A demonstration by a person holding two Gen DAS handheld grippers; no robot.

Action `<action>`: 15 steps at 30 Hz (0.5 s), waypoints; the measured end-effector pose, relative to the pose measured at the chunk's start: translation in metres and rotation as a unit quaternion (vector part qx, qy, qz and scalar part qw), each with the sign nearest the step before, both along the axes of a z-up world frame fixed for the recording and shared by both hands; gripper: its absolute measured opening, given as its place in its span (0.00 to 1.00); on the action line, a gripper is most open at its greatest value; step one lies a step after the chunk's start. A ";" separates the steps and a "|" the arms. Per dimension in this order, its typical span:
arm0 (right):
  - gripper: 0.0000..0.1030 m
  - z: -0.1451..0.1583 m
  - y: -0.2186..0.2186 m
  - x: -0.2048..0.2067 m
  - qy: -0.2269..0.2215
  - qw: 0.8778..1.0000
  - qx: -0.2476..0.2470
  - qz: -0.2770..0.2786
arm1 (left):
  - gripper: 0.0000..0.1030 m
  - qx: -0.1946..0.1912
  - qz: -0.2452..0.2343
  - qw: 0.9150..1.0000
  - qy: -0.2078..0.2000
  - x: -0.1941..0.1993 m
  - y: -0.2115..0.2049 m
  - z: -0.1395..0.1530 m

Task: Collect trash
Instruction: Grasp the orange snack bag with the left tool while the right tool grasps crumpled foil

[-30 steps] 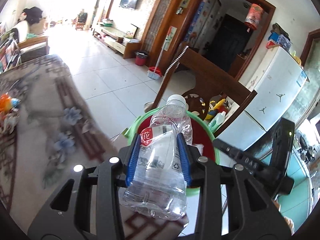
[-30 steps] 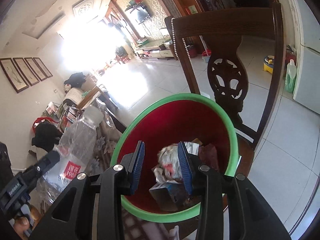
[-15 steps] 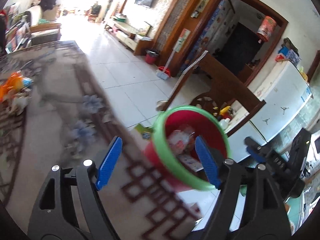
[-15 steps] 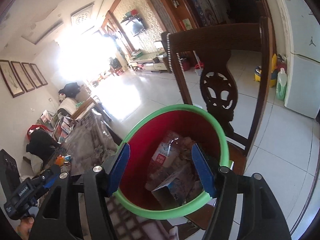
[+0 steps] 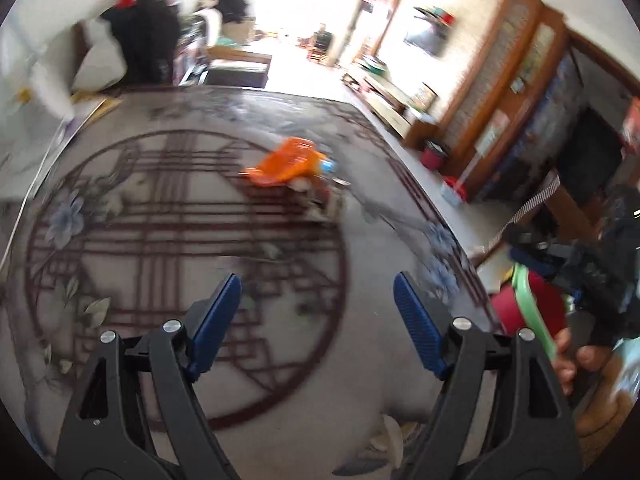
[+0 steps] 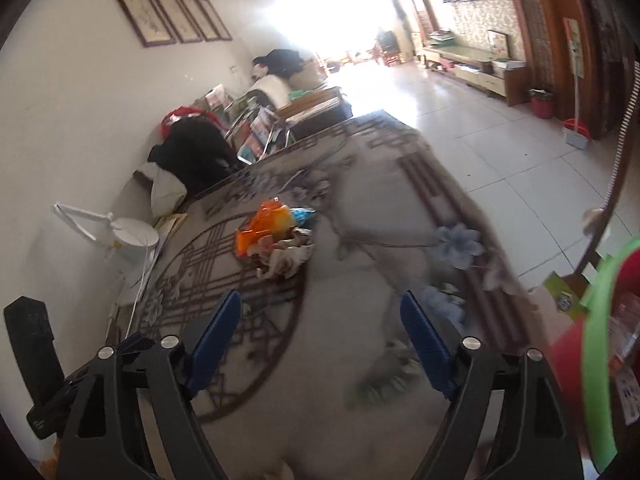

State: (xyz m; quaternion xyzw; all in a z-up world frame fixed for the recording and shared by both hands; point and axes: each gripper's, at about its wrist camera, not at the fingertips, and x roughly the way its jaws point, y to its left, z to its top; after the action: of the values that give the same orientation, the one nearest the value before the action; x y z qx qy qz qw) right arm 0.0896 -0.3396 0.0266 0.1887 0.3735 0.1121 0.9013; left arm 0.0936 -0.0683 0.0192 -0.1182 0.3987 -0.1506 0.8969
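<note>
The left gripper (image 5: 316,320) points downward with nothing between its blue pads, its jaws opening. The right gripper (image 6: 322,332) is angled the same way, empty, jaws opening too. Fingers (image 5: 568,364) show at four o'clock in the left wrist view.

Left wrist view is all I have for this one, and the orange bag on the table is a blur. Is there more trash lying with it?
Observer: Yes. The right wrist view shows crumpled paper lying against the orange bag, and a blue wrapper beside it.
Operator: Is the right gripper carrying anything?
Observer: No. The right gripper has its jaws opening with nothing between them, only the table below.
Operator: Can you see into the bin?
Observer: Partly. Past the green rim of the bin, what looks like a clear bottle with a label lies inside.
</note>
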 end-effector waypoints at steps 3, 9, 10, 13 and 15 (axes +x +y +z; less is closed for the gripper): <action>0.80 -0.017 0.043 0.058 0.024 0.999 -0.008 0.027 | 0.74 -0.043 0.024 0.999 0.013 0.007 0.027 0.002; 0.81 -0.071 0.089 0.133 0.084 0.989 -0.118 0.033 | 0.79 -0.060 0.042 0.997 -0.006 0.006 0.045 0.015; 0.80 -0.077 0.094 0.140 0.086 0.987 -0.133 0.033 | 0.79 -0.068 0.045 0.997 -0.004 0.007 0.049 0.015; 0.52 -0.089 0.100 0.150 0.079 0.984 -0.152 0.043 | 0.79 -0.069 0.054 0.996 -0.007 0.007 0.055 0.017; 0.31 -0.091 0.103 0.151 0.075 0.982 -0.164 0.054 | 0.79 -0.067 0.055 0.996 -0.007 0.008 0.056 0.016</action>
State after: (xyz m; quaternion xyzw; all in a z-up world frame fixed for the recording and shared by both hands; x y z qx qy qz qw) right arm 0.2408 -0.2364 -0.0641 0.0261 0.4629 0.0836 0.8821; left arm 0.1021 -0.0124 0.0355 -0.1989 0.3738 -0.1279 0.8969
